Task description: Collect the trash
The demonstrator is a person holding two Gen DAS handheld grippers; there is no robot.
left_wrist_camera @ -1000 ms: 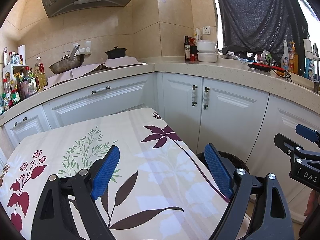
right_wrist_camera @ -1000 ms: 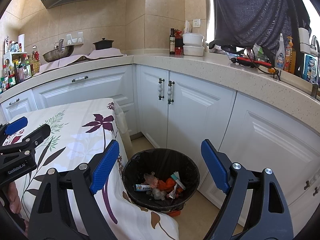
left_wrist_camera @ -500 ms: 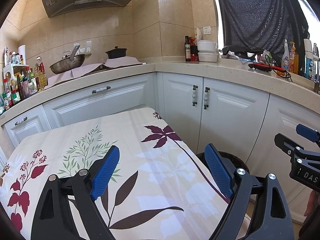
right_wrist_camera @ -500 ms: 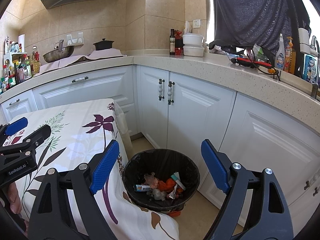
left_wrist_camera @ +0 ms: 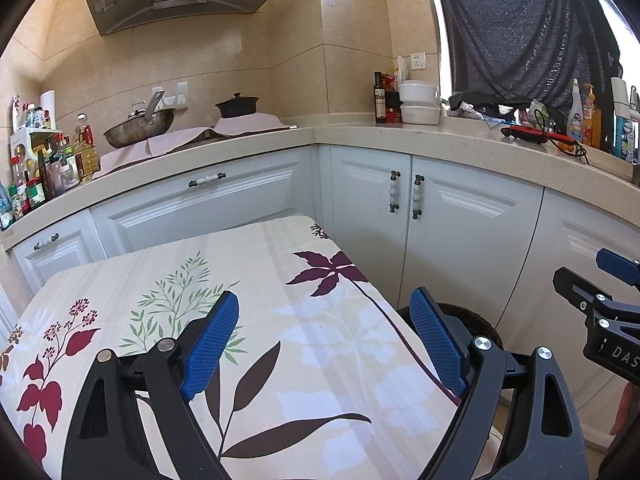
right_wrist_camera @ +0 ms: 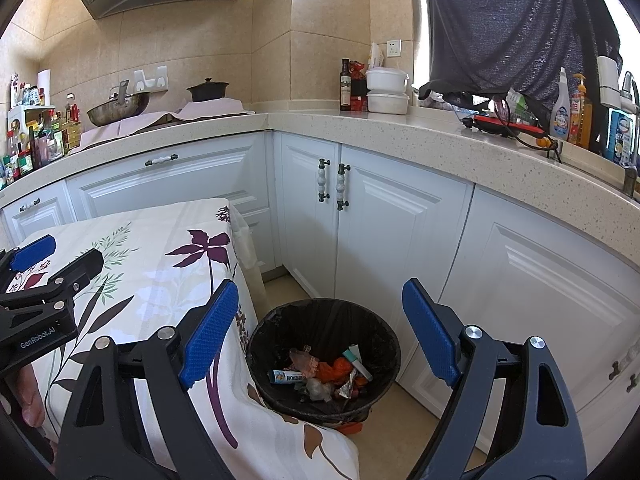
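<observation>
The left gripper (right_wrist_camera: pixel 32 256) carries the label "GenRobot.AI" – its jaws stand wide apart above the flowered tablecloth (left_wrist_camera: pixel 248 280), holding nothing. The right gripper (right_wrist_camera: pixel 320 332) is also wide open and empty, tilted down over the black bin (right_wrist_camera: pixel 384 344), where the trash (right_wrist_camera: pixel 324 372) lies.

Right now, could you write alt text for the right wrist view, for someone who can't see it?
An open, empty right hand-held gripper with blue pads hovers over a round black bin holding wrappers and scraps, beside a floral-clothed table. White kitchen cabinets stand behind.
</observation>
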